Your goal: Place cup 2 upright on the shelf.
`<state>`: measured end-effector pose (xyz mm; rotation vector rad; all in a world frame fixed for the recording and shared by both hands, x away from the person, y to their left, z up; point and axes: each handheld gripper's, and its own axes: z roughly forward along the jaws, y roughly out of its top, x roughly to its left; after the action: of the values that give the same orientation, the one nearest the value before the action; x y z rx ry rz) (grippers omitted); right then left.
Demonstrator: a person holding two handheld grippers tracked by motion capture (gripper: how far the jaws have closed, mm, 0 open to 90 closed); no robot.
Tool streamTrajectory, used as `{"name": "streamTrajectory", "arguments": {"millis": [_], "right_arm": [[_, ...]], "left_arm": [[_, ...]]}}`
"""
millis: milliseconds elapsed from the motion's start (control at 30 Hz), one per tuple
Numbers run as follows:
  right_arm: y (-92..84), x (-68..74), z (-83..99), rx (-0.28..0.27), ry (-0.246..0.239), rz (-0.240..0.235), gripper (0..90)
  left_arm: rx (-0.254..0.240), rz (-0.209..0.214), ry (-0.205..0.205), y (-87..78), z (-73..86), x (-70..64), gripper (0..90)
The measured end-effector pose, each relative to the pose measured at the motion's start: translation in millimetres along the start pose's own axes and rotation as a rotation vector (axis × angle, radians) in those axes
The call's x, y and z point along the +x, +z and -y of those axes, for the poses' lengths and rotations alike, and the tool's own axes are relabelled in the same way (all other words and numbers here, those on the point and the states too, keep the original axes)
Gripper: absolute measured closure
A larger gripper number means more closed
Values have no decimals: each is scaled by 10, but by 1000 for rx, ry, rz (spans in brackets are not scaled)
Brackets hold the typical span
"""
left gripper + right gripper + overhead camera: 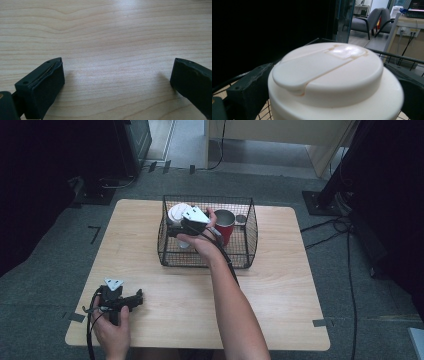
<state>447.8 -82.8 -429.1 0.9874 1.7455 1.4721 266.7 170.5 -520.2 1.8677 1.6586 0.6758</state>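
Note:
A white round container with a flip lid (177, 213) stands upright in the left part of a black wire basket (207, 198). In the right gripper view its lid (342, 75) looms close, level with the basket's rim. My right gripper (175, 227) reaches into the basket from the right; its black jaws stand on either side of the container, wide apart, with no clear press on it (329, 71). My left gripper (138, 298) rests low over the table's near left corner. It is open, with bare wood between its jaws (117, 75).
A red cup (224, 226) and a small grey round tin (240, 219) stand in the basket's right part. The wooden table (280, 285) stretches out in front of the basket. Cables and dark stands lie on the floor at the right.

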Motion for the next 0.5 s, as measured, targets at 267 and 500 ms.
{"name": "streamTrajectory", "arguments": {"millis": [267,500], "right_arm": [[-101,-40,-113,-37,3,0,6],[-251,-55,-220,-75,12,-10,6]], "left_arm": [[1,0,1,0,0,0,1],[0,0,1,0,0,1,1]]}}
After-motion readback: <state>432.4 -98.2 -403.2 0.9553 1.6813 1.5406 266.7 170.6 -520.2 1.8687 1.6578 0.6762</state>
